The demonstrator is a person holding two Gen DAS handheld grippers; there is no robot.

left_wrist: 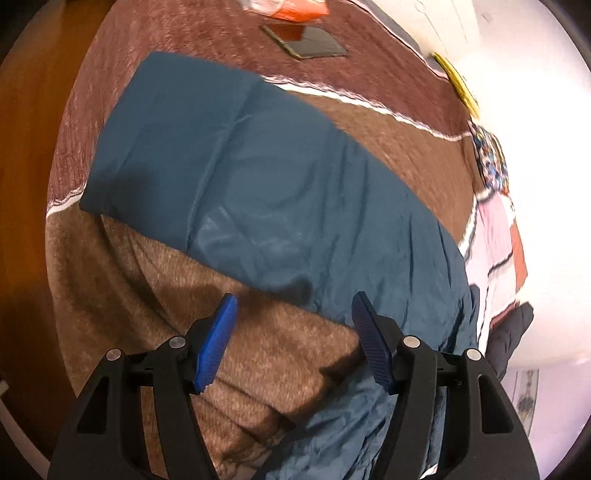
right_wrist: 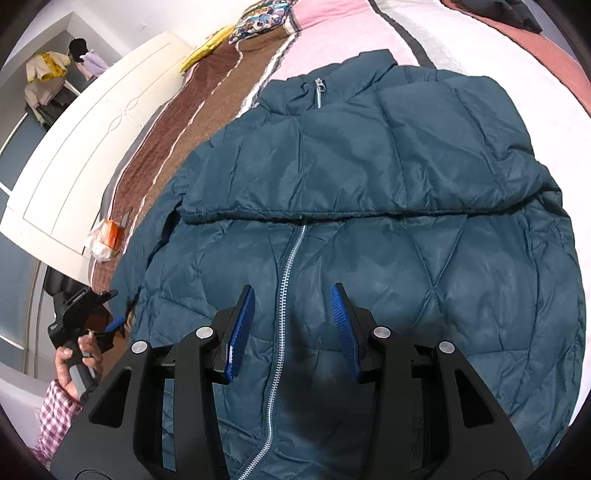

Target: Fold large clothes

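A teal quilted puffer jacket [right_wrist: 369, 221] lies front up on the bed, its silver zipper [right_wrist: 284, 288] running down the middle and its hood folded down over the chest. My right gripper [right_wrist: 293, 295] is open and empty, hovering above the zipper at the lower front. In the left wrist view one sleeve [left_wrist: 229, 173] lies stretched out flat across the brown blanket [left_wrist: 280, 354]. My left gripper [left_wrist: 293, 306] is open and empty, above the blanket just beside the sleeve's near edge. It also shows in the right wrist view [right_wrist: 110, 325], held in a hand at the jacket's left side.
A dark flat square [left_wrist: 306, 40] and an orange packet [left_wrist: 299, 9] lie on the far blanket. A patterned cushion [right_wrist: 258, 18] and pink-and-white bedding [right_wrist: 332, 44] lie beyond the collar. A white headboard [right_wrist: 92, 140] stands left. Wooden floor [left_wrist: 26, 155] runs beside the bed.
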